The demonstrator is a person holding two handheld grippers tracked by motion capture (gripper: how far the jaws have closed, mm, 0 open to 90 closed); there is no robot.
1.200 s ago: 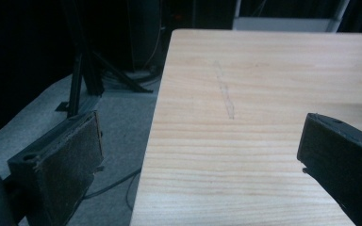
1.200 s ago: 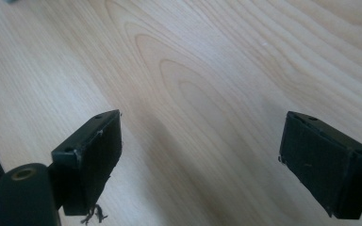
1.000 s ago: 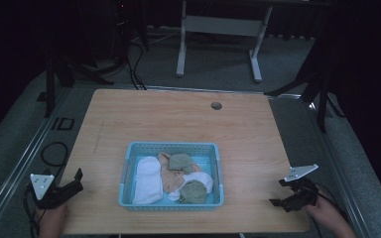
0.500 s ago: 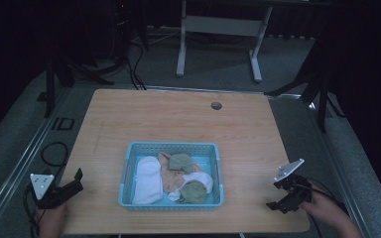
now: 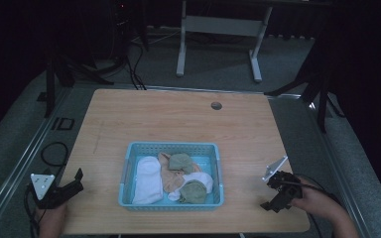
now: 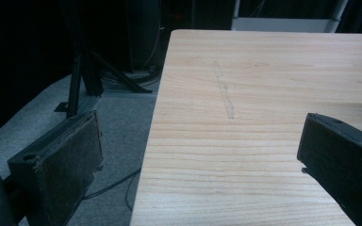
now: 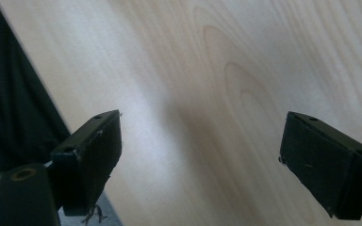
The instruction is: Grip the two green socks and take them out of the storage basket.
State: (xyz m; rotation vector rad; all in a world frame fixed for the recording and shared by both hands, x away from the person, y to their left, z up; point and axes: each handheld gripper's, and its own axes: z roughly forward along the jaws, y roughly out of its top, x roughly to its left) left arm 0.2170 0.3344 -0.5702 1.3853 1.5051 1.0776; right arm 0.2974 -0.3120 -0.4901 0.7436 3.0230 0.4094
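Both my grippers are wide open, nothing held. Left gripper [image 5: 74, 181] sits at the table's [image 5: 178, 124] near-left corner, straddling the edge: in the left gripper view one jaw hangs over the floor, the other over bare wood. Right gripper [image 5: 273, 196] is near the front-right edge, tipped down toward the tabletop; the right gripper view has bare wood grain between its jaws, contact with the surface not clear.

Blue basket [image 5: 127, 173] is at centre-front between the two grippers, well apart from both. Long axis runs left-right, parallel to the front edge. Inside: a white cloth [image 5: 146, 181] at the left, a peach piece [image 5: 171, 178], two green-grey bundles [image 5: 181, 162], all piled together.
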